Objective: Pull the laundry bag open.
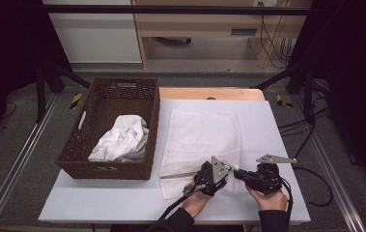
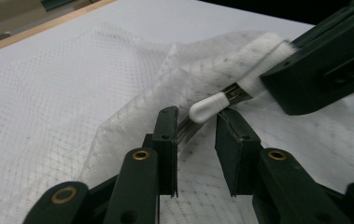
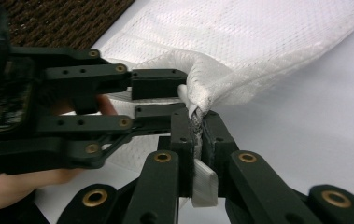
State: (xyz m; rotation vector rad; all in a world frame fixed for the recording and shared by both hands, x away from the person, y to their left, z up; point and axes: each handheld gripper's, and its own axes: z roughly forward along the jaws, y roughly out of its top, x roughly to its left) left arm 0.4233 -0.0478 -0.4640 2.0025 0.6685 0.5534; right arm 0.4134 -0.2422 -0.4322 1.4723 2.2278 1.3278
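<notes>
The right gripper [image 3: 198,135] had its jaws pressed together on a bunched fold of the white towel [image 1: 200,135], and a strip of the cloth hung out below the pads in the right gripper view. The left gripper [image 2: 197,140] had its jaws partly spread; the lifted towel edge lay between them, but the pads did not yet press on it. In the left gripper view the right gripper [image 2: 324,70] entered from about 2 o'clock, touching the same fold.

In the high view both grippers met nose to nose at the near edge of the towel, the left gripper [image 1: 208,176] at about 9 o'clock of the right gripper [image 1: 248,178].

The towel lay mostly flat on the white table [image 1: 277,125], its long axis running from 6 to 12 o'clock, away from the person. At 9 o'clock of it, just beside, stood a brown basket [image 1: 74,150] with a crumpled white cloth [image 1: 120,140] inside.
</notes>
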